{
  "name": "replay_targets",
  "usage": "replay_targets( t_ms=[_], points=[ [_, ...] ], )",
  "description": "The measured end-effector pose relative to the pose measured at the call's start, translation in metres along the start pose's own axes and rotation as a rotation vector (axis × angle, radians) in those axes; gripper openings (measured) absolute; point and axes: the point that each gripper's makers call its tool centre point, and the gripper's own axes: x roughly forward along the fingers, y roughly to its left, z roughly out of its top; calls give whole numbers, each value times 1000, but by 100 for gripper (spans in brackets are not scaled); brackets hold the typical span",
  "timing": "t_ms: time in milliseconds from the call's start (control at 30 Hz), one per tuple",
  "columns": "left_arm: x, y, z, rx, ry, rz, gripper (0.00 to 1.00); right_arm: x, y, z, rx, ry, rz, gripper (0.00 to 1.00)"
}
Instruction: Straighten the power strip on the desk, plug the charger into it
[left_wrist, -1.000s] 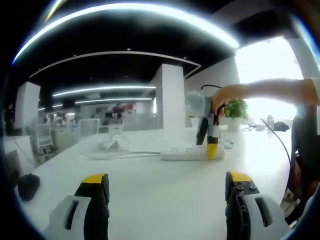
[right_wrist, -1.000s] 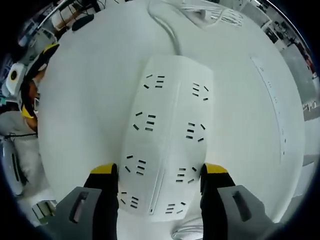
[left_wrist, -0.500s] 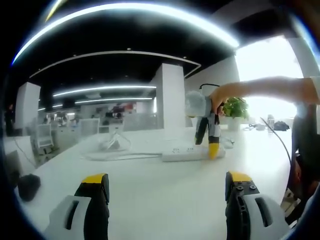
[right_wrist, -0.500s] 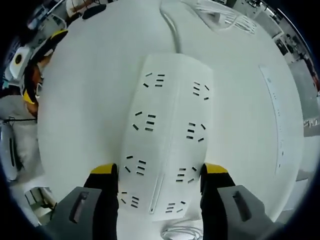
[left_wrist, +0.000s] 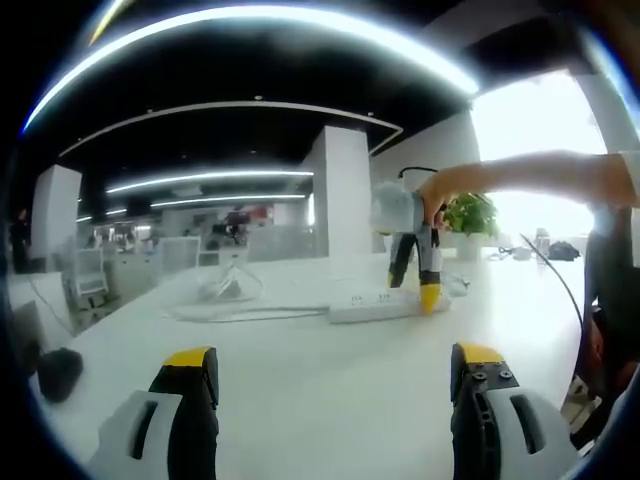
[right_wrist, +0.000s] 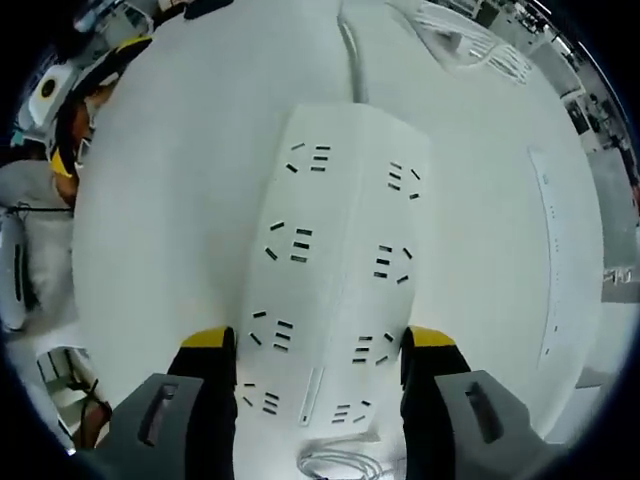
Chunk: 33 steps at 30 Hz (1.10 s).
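Two jaws of the right gripper (right_wrist: 318, 345) clamp the rigid, light power strip (right_wrist: 335, 270) at lower centre; left gripper (left_wrist: 322, 365) wide.

Left view low, distant; right view overhead power strip (right_wrist: 335, 280).

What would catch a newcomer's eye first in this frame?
The white power strip dominates the right gripper view, with the right gripper clamped across its near end. In the left gripper view, the left gripper hangs open over the bare white desk.
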Motion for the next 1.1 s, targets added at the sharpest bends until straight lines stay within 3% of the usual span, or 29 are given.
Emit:
replay_targets(
  t_ms=[1100],
  points=[
    [0, 2, 1, 3, 0, 5, 99, -3, -18, -6, -180, 91, -53, 63]
  ],
)
